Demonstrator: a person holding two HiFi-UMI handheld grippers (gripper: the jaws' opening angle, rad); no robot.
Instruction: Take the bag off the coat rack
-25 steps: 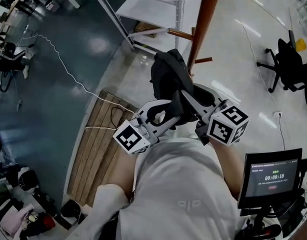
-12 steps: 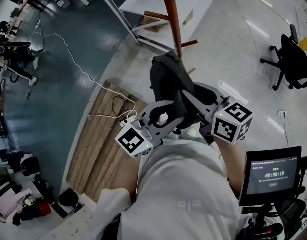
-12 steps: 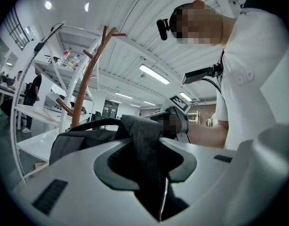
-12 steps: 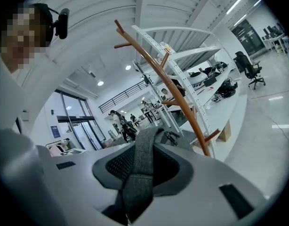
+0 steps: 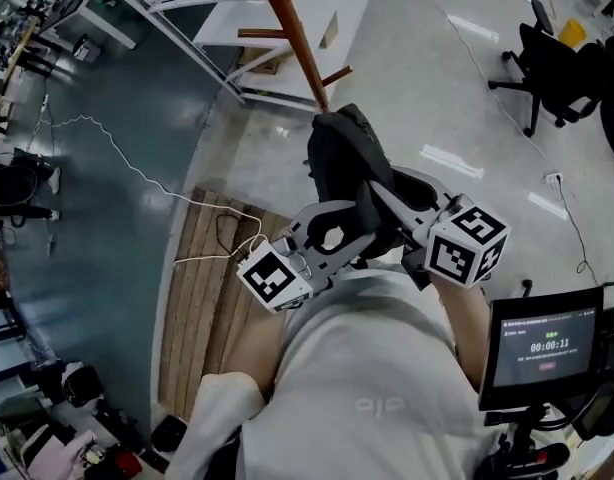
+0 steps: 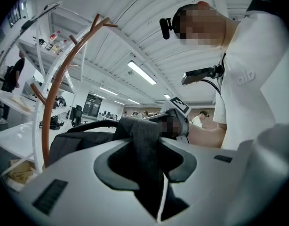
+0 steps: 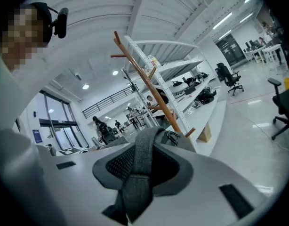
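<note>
A black bag [image 5: 339,160] hangs in front of me, held by both grippers. My left gripper [image 5: 349,224] is shut on a dark grey strap [image 6: 145,147], with the bag's body [image 6: 81,142] beyond its jaws. My right gripper [image 5: 389,200] is shut on a lighter grey woven strap [image 7: 140,166] that runs down between its jaws. The brown coat rack pole [image 5: 292,38] stands beyond the bag, apart from it. Its curved stem and hooks [image 6: 52,93] rise to the left in the left gripper view, and the rack [image 7: 151,91] stands behind the strap in the right gripper view.
A wooden pallet [image 5: 202,298] lies on the floor at the left with a white cable [image 5: 137,158] across it. White shelving [image 5: 187,13] stands behind the rack. Office chairs [image 5: 557,78] are at the far right. A screen [image 5: 542,348] sits by my right side.
The view has swung round: the rack pole has shifted from above the bag's right toward the upper left and further off. Both grippers keep the same hold on the bag's straps.
</note>
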